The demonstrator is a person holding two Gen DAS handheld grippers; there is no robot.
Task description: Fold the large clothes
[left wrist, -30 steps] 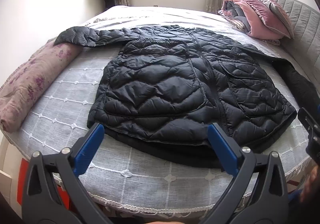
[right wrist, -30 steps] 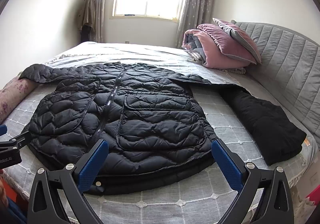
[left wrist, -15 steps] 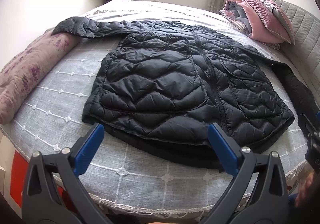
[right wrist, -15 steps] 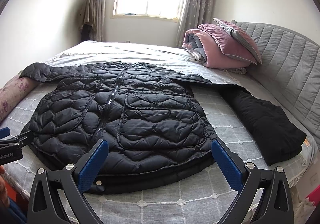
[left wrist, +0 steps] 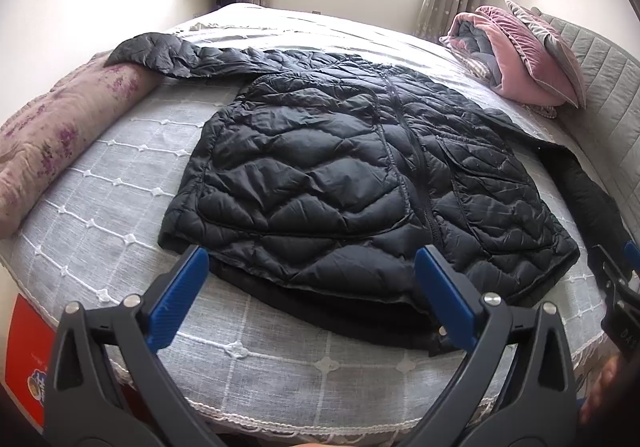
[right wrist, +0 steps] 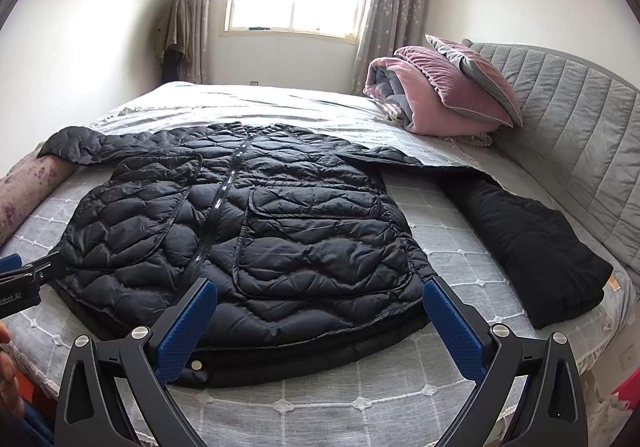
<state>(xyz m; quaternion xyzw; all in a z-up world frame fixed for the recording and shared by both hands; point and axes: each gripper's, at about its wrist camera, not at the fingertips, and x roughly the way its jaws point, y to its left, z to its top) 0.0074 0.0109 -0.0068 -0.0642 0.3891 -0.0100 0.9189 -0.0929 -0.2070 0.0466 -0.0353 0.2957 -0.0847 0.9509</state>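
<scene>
A black quilted puffer jacket [left wrist: 352, 183] lies flat and zipped on the bed, hem toward me; it also shows in the right wrist view [right wrist: 256, 231]. One sleeve [left wrist: 168, 55] reaches left onto a rolled blanket. The other sleeve [right wrist: 532, 247] lies to the right near the headboard. My left gripper [left wrist: 312, 287] is open and empty above the hem's left half. My right gripper [right wrist: 320, 323] is open and empty above the hem's right half. Neither touches the jacket.
A rolled pink floral blanket [left wrist: 56, 131] lies along the bed's left edge. Folded pink quilts and a pillow [right wrist: 444, 87] are stacked at the far right by the grey padded headboard [right wrist: 572, 135]. The bed's front edge [left wrist: 320, 407] is just below the grippers. A red box [left wrist: 24, 359] sits low left.
The left gripper has risen and shifted left, so the jacket sits further right and lower in its view. The right gripper has barely moved. Both stay open.
</scene>
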